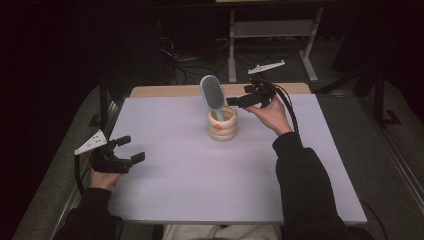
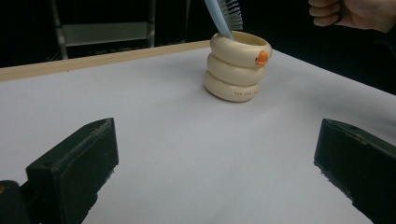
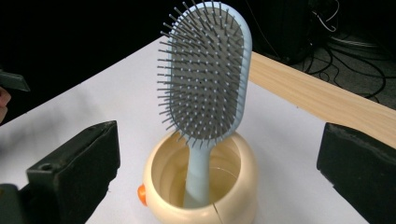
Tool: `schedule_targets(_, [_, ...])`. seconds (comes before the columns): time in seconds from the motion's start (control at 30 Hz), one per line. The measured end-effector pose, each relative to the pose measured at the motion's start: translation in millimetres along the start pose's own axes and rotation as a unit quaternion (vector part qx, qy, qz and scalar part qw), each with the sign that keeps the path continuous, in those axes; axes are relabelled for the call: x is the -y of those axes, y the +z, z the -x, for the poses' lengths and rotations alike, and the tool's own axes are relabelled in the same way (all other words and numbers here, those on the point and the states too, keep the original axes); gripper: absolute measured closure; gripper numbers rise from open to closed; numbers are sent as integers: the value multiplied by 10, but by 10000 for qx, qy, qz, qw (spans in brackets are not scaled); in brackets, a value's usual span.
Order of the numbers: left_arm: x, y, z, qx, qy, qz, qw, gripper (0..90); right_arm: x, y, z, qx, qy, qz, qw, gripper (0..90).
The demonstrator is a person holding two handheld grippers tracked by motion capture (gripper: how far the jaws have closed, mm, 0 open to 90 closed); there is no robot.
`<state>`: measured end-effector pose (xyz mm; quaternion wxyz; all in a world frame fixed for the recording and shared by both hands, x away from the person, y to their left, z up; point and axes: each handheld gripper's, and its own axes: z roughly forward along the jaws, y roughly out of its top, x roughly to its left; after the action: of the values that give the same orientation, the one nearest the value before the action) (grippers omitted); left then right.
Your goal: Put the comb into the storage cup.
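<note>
Beside the hairbrush (image 1: 212, 91) | right gripper (image 1: 233, 101) wide apart, empty | left gripper (image 1: 131, 149) wide apart, empty

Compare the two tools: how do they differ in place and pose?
The left tool sits low at the table's near left edge, far from the cup. The right tool is raised beside the cup, aimed at the hairbrush standing in it. Both are open and hold nothing.

hairbrush (image 3: 205, 84) handle base hidden inside cup (image 3: 201, 186)
</note>
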<state>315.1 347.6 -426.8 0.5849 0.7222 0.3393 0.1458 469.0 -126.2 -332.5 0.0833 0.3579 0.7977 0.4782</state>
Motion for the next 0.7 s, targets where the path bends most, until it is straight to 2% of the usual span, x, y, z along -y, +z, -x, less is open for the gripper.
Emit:
schedule_targets(0.1, [0,2,-1,0,1,-3,10000,0,50,-69,21,14,34,70,10000,0])
schedule_targets(0.23, [1,4,0,-5,1,-6,10000,0,116,-144,27,84,-3,12,10000,0])
schedule_targets(0.53, [1,6,-1,-3,-10,-4,10000,0,239,-398,57,17,104,284,9995,0])
schedule_targets(0.7, [0,7,3,-8,-8,-4,10000,0,311,-490,67,193,73,190,9996,0])
